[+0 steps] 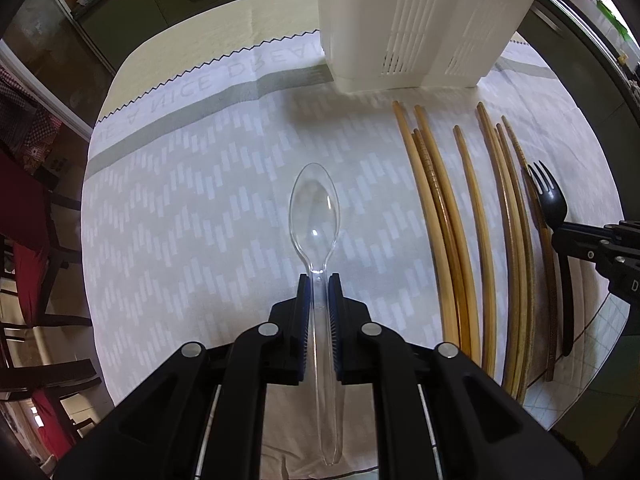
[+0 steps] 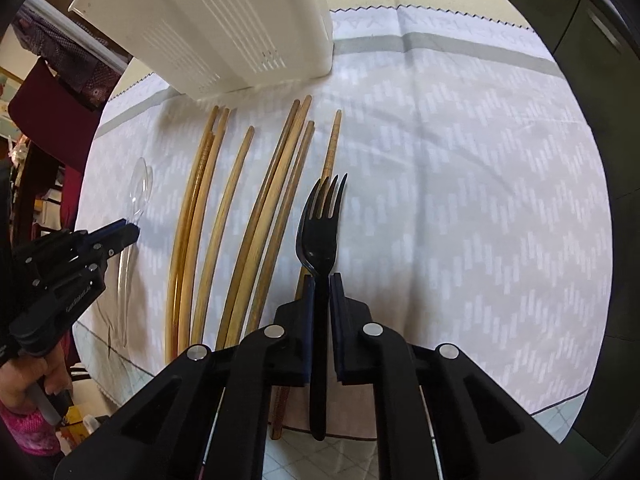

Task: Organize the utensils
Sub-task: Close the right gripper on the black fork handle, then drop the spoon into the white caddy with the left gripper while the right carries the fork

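Observation:
My left gripper (image 1: 319, 280) is shut on the neck of a clear plastic spoon (image 1: 315, 208), whose bowl points away over the pale cloth. My right gripper (image 2: 321, 280) is shut on the handle of a black plastic fork (image 2: 320, 232), tines pointing away. Several wooden chopsticks (image 2: 236, 216) lie side by side on the cloth between the two utensils. The fork (image 1: 549, 196) and the right gripper (image 1: 560, 238) show at the right edge of the left wrist view. At the left of the right wrist view are the spoon (image 2: 140, 188) and the left gripper (image 2: 130, 232).
A white slotted utensil holder (image 1: 416, 24) stands on the patterned cloth (image 1: 192, 208) just beyond the chopsticks (image 1: 472, 232). The holder (image 2: 224, 28) appears upper left in the right wrist view. Chairs with red cushions (image 1: 28, 216) stand off the table's left side. A hand (image 2: 24, 376) holds the left gripper.

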`<state>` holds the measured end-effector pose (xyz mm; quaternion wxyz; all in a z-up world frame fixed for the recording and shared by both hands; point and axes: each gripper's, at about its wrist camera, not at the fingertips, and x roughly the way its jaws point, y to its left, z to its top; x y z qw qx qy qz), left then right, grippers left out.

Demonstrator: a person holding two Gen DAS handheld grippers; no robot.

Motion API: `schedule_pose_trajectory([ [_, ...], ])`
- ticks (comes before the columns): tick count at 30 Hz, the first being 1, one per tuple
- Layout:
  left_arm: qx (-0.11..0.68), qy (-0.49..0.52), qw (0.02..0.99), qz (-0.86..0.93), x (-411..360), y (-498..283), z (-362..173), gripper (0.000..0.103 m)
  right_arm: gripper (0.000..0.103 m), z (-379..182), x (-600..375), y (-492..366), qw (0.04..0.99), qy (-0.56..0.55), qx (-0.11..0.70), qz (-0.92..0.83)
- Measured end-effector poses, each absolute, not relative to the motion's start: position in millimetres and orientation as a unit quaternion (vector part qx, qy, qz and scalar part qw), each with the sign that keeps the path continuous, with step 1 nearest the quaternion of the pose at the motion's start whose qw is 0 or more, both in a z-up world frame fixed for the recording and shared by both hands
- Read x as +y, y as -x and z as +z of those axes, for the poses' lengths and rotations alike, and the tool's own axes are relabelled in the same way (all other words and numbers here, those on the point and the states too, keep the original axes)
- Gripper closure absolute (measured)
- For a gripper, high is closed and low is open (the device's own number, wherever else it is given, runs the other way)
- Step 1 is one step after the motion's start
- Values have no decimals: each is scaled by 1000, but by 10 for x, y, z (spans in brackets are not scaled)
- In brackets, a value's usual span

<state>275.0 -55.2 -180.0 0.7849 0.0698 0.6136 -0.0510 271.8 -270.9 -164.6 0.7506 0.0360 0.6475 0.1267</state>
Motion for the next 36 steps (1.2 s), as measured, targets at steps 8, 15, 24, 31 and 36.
schedule_pose_trajectory([
  [8, 607, -53, 791, -51, -529, -2746, -1805, 94, 95, -1534, -2939, -2617, 764, -34, 630, 136],
  [15, 597, -44, 799, -56, -501, -2740, -1806, 95, 95, -1417, -3153, -2506, 780, -56, 606, 146],
  [24, 542, -25, 837, -74, -489, -2644, -1340, 95, 95, -1182, -3309, -2344, 801, -71, 571, 166],
  [31, 442, -1, 891, -101, -500, -2529, -479, 95, 95, -502, -3288, -2201, 860, -70, 468, 194],
  [36, 360, 35, 923, -128, -608, -2788, 141, 95, 95, -81, -3259, -2210, 891, -68, 400, 203],
])
